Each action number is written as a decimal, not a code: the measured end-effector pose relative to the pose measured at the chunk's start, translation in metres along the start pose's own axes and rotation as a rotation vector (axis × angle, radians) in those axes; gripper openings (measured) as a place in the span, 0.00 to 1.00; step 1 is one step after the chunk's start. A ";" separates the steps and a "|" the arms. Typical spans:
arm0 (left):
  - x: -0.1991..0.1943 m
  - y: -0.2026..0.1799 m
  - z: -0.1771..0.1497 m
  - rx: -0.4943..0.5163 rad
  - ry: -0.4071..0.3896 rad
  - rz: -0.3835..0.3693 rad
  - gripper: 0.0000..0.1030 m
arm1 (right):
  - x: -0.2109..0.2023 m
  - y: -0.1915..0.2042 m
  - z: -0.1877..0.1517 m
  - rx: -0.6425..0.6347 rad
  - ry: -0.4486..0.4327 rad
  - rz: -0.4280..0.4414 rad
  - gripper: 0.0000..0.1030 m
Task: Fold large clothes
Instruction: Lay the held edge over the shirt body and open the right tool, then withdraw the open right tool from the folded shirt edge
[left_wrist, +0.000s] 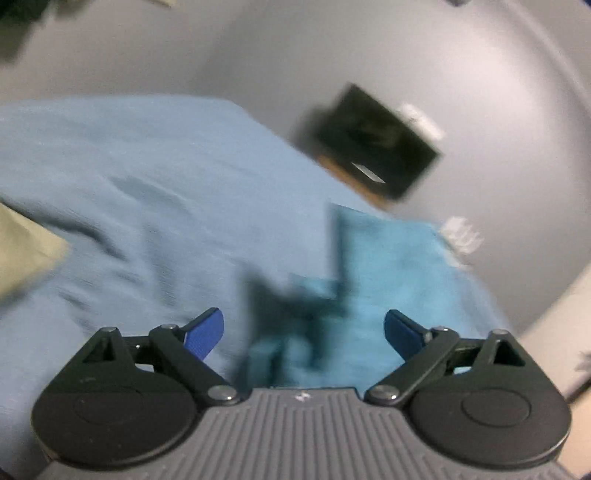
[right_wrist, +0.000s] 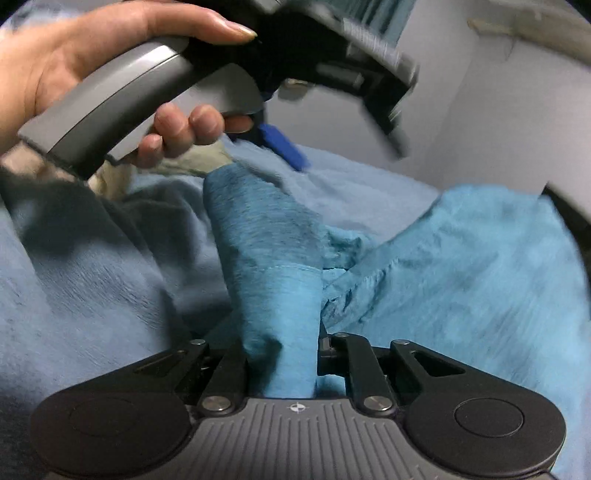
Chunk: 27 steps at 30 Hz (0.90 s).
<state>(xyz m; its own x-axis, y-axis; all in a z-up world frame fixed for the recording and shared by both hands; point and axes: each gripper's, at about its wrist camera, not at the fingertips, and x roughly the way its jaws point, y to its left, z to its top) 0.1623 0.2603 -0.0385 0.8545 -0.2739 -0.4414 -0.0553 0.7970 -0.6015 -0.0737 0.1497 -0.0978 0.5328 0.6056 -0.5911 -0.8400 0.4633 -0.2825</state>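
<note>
Teal garment (right_wrist: 280, 295) gripped for folding
We clamp right gripper (right_wrist: 282, 354) on its fold; left gripper (left_wrist: 303, 328), jaws apart, hovers above it.

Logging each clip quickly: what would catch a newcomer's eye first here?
The teal garment, bunched and pinched in the right gripper, rises over a pale blue blanket. Above it a hand holds the left gripper, whose jaws stand open and empty.
</note>
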 end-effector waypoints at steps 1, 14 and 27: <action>0.008 -0.003 -0.003 0.002 0.031 -0.042 0.86 | -0.002 -0.004 -0.001 0.036 -0.003 0.033 0.18; 0.065 -0.017 -0.036 0.355 0.275 0.167 0.44 | -0.100 -0.021 -0.004 0.113 -0.068 0.178 0.50; 0.044 -0.009 -0.015 0.175 0.174 -0.078 0.46 | -0.158 -0.144 -0.066 0.496 -0.066 -0.155 0.48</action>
<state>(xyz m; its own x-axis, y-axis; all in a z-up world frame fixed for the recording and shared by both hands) 0.1924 0.2332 -0.0625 0.7503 -0.4141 -0.5153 0.1102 0.8469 -0.5202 -0.0434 -0.0550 -0.0135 0.6656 0.5381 -0.5171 -0.6099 0.7915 0.0384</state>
